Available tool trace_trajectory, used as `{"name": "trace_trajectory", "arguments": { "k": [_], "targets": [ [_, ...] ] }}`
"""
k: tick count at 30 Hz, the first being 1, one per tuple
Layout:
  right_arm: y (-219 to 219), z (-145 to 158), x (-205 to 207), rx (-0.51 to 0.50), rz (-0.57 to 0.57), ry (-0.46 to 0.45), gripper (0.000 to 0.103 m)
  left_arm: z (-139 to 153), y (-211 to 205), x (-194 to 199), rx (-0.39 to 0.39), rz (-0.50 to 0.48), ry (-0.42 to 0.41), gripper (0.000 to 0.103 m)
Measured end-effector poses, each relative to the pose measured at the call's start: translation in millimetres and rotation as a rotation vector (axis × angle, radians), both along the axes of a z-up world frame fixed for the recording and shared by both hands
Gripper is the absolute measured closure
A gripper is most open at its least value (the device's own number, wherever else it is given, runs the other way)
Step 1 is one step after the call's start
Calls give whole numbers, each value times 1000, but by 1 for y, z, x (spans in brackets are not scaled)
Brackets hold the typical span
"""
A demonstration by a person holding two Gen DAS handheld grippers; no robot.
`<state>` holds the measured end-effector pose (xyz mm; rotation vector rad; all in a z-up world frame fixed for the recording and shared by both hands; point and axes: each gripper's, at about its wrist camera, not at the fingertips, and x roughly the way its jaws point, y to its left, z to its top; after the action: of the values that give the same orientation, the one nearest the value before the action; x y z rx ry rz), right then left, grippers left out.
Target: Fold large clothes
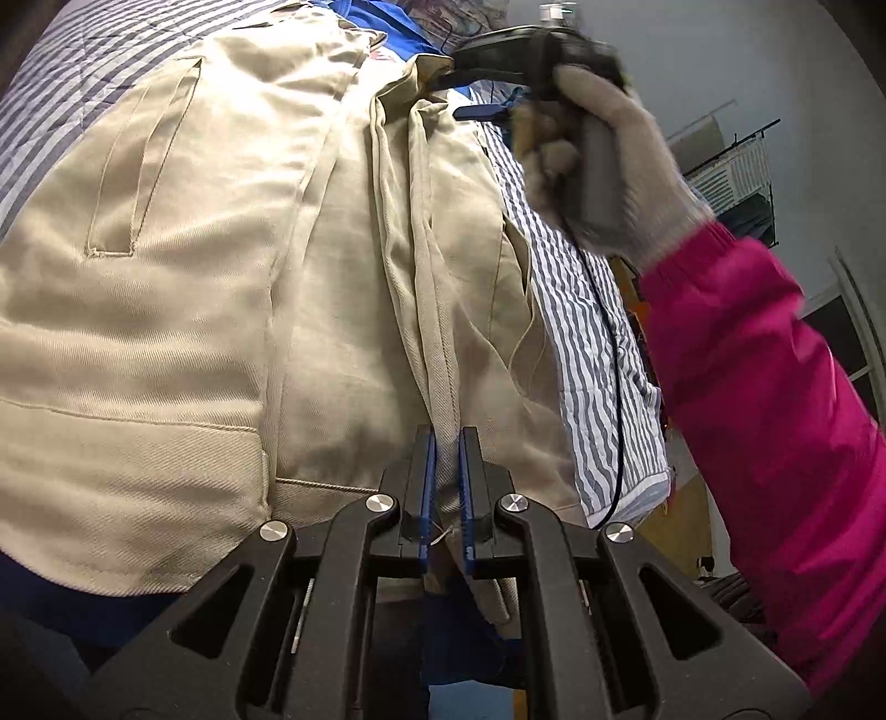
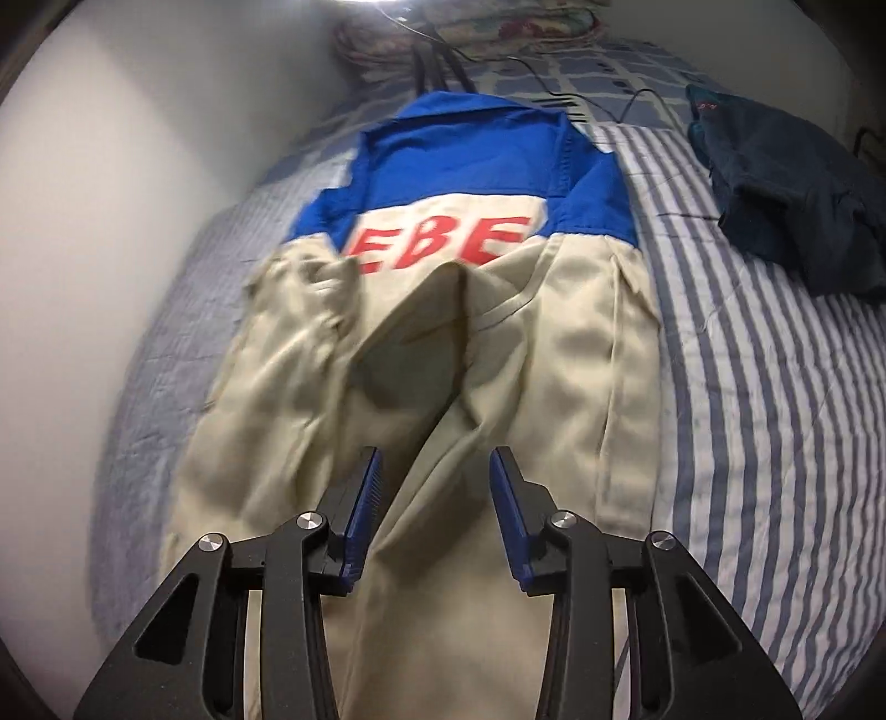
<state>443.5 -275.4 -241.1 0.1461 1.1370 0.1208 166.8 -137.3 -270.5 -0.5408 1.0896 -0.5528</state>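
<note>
A beige jacket (image 2: 554, 376) with a blue yoke and red letters lies spread on a striped bed sheet (image 2: 747, 387). In the left wrist view the beige jacket (image 1: 194, 332) fills the frame, a slit pocket at upper left. My left gripper (image 1: 446, 471) is shut on a raised fold of the cloth near the jacket's hem. My right gripper (image 2: 434, 498) hovers over the folded-in middle of the jacket, open, its pads pressing nothing. From the left wrist view, the right gripper (image 1: 451, 98) is at the far end of the same fold, held by a gloved hand (image 1: 609, 166) with a pink sleeve.
A dark blue garment (image 2: 792, 205) lies bunched on the bed at the right. A pale wall (image 2: 83, 221) runs along the bed's left side. Patterned bedding (image 2: 470, 27) and cables lie at the head. A wire rack (image 1: 736, 171) stands beyond the bed.
</note>
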Motion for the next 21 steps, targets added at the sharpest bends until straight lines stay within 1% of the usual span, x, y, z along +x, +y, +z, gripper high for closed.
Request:
{"name": "trace_trajectory", "arguments": {
  "k": [1,2,3,4,6,9,10,12,13,15,18,20,21],
  "targets": [
    [1,-4,6,-24,-10,10,65,1,-2,3,3,-3,-2,97],
    [0,-9,10,-34,-9,18,74,1,-3,4,9,-7,-7,97],
    [1,-14,13,-35,5,33,89,2,-4,4,14,-11,-12,97],
    [1,-18,15,-39,18,40,100,4,-3,4,16,-11,-16,97],
    [3,-13,15,-46,36,16,101,6,-1,4,12,-2,-25,97],
    [12,6,14,-38,51,-41,101,10,6,2,13,21,-38,97],
    [19,13,15,-76,64,-72,102,12,8,1,24,30,-47,97],
    [33,13,20,-139,90,-103,102,11,8,1,65,45,-54,97],
    [38,8,24,-162,90,-104,102,8,8,2,82,48,-49,97],
    [44,-8,32,-157,80,-84,102,1,9,4,104,60,-33,97],
    [47,-33,42,-159,64,-59,102,0,11,6,150,76,-50,97],
    [44,-37,44,-147,50,-71,102,0,11,7,171,75,-64,97],
    [40,-34,45,-121,41,-72,102,-1,11,6,174,74,-65,97]
  ]
}}
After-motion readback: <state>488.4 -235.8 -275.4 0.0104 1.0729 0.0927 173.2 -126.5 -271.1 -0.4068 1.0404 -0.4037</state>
